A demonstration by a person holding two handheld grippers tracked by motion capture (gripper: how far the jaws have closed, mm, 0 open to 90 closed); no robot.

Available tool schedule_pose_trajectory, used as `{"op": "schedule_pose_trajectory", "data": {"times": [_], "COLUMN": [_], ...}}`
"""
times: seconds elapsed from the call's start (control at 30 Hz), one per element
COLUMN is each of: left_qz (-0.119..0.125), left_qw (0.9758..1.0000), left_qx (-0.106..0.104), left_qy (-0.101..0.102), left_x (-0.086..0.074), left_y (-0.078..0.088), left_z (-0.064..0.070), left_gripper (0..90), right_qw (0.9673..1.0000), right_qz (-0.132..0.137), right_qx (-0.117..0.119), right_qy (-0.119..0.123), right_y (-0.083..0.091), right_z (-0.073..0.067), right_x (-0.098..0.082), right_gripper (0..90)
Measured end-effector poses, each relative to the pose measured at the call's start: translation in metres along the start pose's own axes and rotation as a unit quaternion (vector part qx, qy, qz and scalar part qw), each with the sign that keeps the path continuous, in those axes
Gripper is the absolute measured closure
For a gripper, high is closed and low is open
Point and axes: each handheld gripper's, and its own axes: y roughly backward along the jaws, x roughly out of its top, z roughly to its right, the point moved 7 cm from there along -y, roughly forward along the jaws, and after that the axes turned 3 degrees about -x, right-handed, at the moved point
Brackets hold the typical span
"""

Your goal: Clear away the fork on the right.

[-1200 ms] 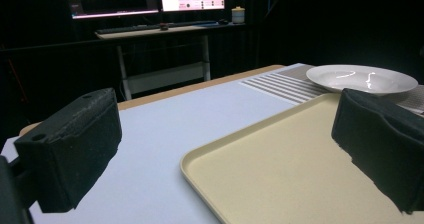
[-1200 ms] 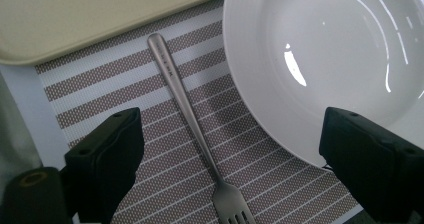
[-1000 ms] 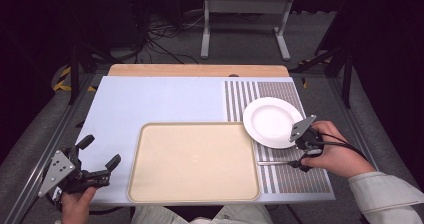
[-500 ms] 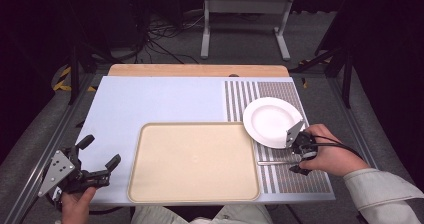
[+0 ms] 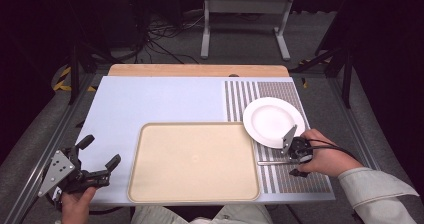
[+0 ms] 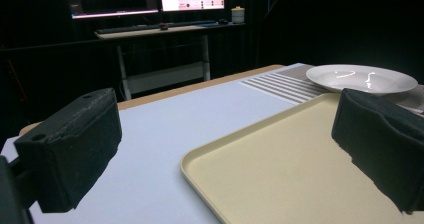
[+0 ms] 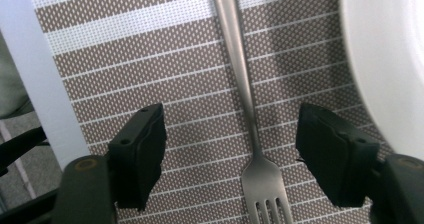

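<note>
At lower right of the high view, my right gripper sits lower than a second ago beside the round white plate, jaws just narrowing yet unclenched, straddling the slim steel fork untouched on the striped woven placemat.

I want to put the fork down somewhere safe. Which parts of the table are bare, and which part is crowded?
The tray is bare, and so is the pale mat behind it, up to the wooden strip. The striped mat is crowded: the plate, the fork and the right gripper sit close together there.
</note>
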Motion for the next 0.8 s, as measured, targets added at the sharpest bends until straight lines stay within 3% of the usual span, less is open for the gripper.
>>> {"op": "schedule_pose_trajectory", "data": {"times": [0.17,0.4,0.47,0.57,0.8], "left_qz": [0.000,0.000,0.000,0.000,-0.002], "left_qw": [1.0000,1.0000,1.0000,1.0000,1.0000], "left_qx": [0.000,0.000,0.000,0.000,-0.001], "left_qy": [-0.001,-0.002,-0.001,-0.001,-0.002], "left_x": [0.0001,0.0002,0.0001,0.0000,-0.0005], "left_y": [0.0000,-0.0001,0.0000,0.0000,-0.0008], "left_z": [0.0001,0.0002,0.0002,0.0002,0.0009], "left_gripper": [0.5,0.5,0.5,0.5,0.5], "right_qw": [0.9999,1.0000,0.9999,0.9998,0.9992], "right_qz": [-0.007,0.001,0.013,0.014,0.020], "right_qx": [0.013,0.008,0.005,0.007,0.016], "right_qy": [0.006,0.004,0.008,0.015,0.030], "right_y": [-0.0034,-0.0065,-0.0073,-0.0087,-0.0091], "right_z": [-0.0008,0.0027,0.0054,0.0067,0.0067], "right_x": [-0.0024,-0.0017,-0.0002,-0.0008,-0.0002], "right_gripper": [31.6,38.1,49.7,59.4,74.6]}}
